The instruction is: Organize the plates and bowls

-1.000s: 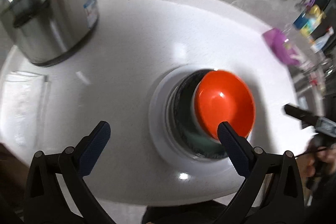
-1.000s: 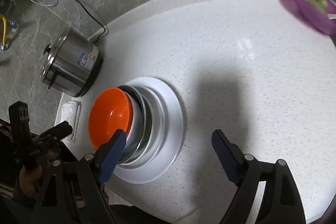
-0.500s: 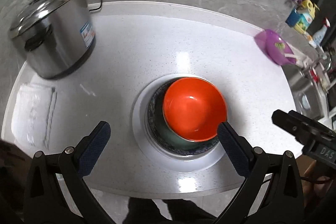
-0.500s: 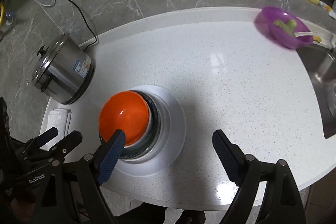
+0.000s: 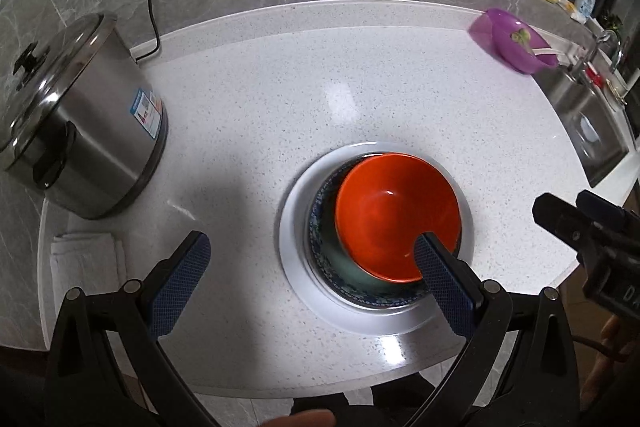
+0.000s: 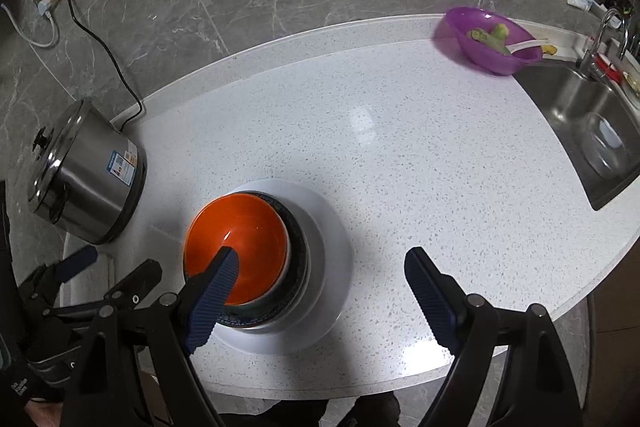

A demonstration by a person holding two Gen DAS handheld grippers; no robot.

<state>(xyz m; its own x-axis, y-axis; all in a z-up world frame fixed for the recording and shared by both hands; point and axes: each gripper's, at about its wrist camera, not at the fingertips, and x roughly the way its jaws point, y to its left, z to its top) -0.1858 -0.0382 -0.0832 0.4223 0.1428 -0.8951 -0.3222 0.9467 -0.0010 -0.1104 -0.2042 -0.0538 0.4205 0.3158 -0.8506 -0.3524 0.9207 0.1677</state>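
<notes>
Both tools higher than before, left tool (image 5: 310, 279) and right tool (image 6: 320, 291) spread, empty; orange bowl (image 5: 394, 215) part-hidden.

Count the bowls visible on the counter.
3: the orange bowl nested in a dark blue-patterned bowl on the white plate, and the purple bowl beside the sink. Others may hide within the stack.

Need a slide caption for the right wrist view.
Open right gripper above the orange bowl nested on the white plate.

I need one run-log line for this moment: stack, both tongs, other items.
stack: orange bowl in dark bowl on white plate | left tongs: open | right tongs: open | purple bowl: apart
</notes>
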